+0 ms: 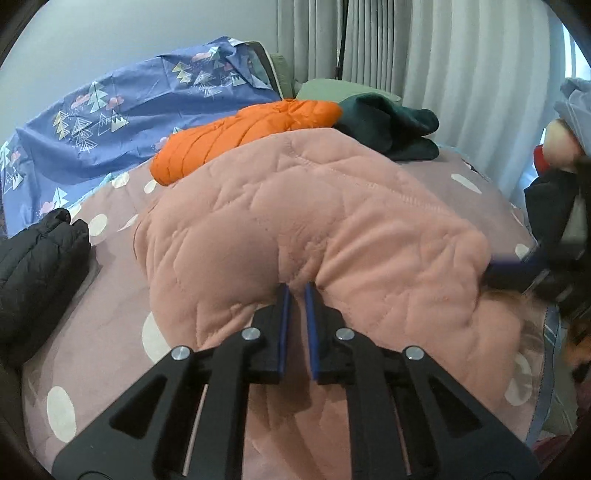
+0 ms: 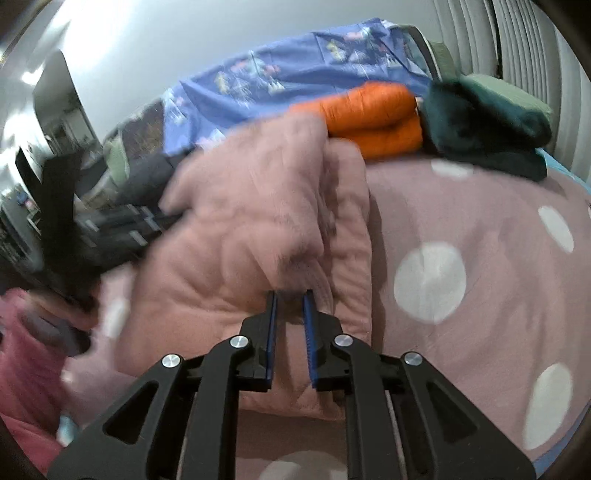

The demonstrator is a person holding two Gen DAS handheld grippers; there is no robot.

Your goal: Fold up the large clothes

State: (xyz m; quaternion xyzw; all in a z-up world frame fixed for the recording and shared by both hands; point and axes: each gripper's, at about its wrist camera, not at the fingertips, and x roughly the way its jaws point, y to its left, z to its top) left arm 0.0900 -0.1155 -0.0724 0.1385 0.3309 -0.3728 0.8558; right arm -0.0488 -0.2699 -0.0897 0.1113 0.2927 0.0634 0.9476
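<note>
In the left wrist view, the left gripper (image 1: 296,290) was clamped on a near fold of the one pink jacket (image 1: 314,221), which lay on the bed (image 1: 74,369) straight ahead, its long axis crosswise toward the right gripper (image 1: 506,267) at its right end. Behind lay one orange jacket (image 1: 243,136), one green garment (image 1: 388,125), one black jacket (image 1: 37,273).

In the right wrist view, the right gripper (image 2: 290,293) pinched the jacket's (image 2: 229,229) bunched right edge, fingers nearly together.

Pale wall (image 1: 110,33) and pleated curtains (image 1: 461,55) (greyish white) behind the bed (image 2: 480,229).
</note>
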